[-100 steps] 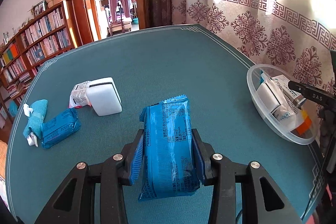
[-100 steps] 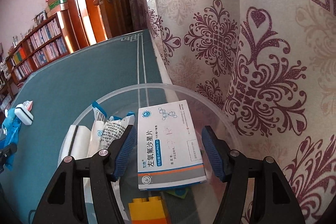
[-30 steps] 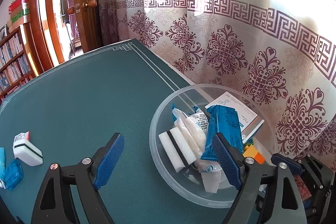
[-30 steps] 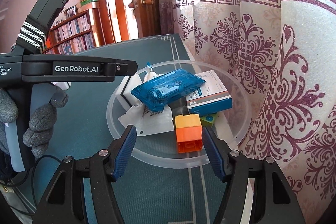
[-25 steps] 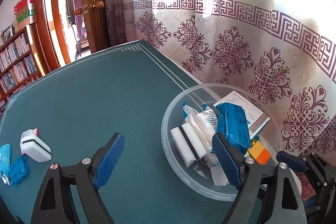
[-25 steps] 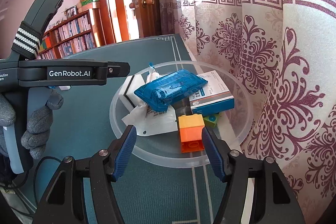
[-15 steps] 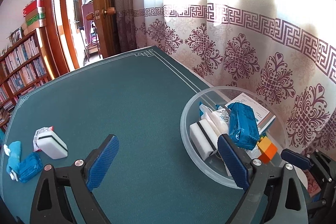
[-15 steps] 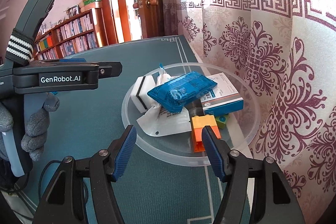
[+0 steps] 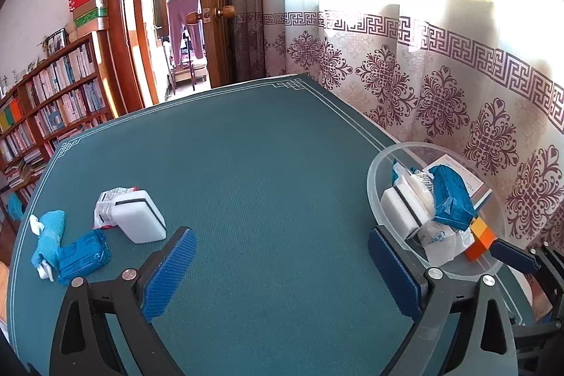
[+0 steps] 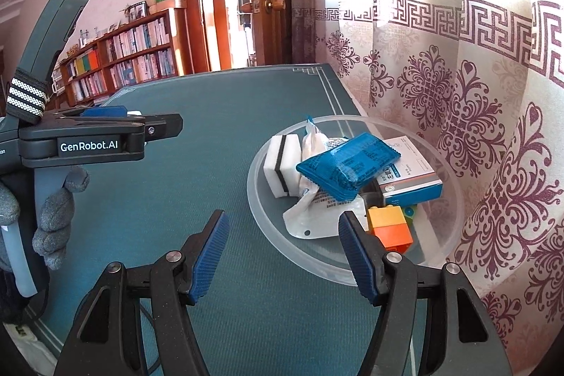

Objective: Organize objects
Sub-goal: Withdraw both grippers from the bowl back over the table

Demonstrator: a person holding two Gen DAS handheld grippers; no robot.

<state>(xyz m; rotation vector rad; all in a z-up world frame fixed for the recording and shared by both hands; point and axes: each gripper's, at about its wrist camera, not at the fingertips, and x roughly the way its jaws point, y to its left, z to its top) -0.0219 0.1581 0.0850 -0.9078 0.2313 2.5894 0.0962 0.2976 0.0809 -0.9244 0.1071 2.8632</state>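
A clear plastic bowl (image 9: 375, 168) (image 10: 257, 171) stands at the table's right edge by the curtain. In it lie a blue packet (image 9: 451, 196) (image 10: 347, 162), a white sponge (image 10: 282, 161), a medicine box (image 10: 410, 178), white sachets and an orange and yellow brick (image 10: 389, 226). On the left of the table lie a white sponge (image 9: 141, 215), a sachet (image 9: 107, 203), a blue packet (image 9: 83, 256) and a blue cloth item (image 9: 47, 231). My left gripper (image 9: 280, 270) is open and empty over the table's middle. My right gripper (image 10: 285, 254) is open and empty just before the bowl.
The green table cloth (image 9: 264, 164) has a white border line. A patterned curtain (image 9: 440, 87) hangs along the right edge. Bookshelves (image 9: 53, 101) and an open door (image 9: 169, 34) are behind. The left gripper's body and gloved hand (image 10: 53, 199) show at left in the right wrist view.
My left gripper let go of the blue packet into the bowl, then drew back and turned left, so the left-side objects came into view. My right gripper backed away from the bowl.
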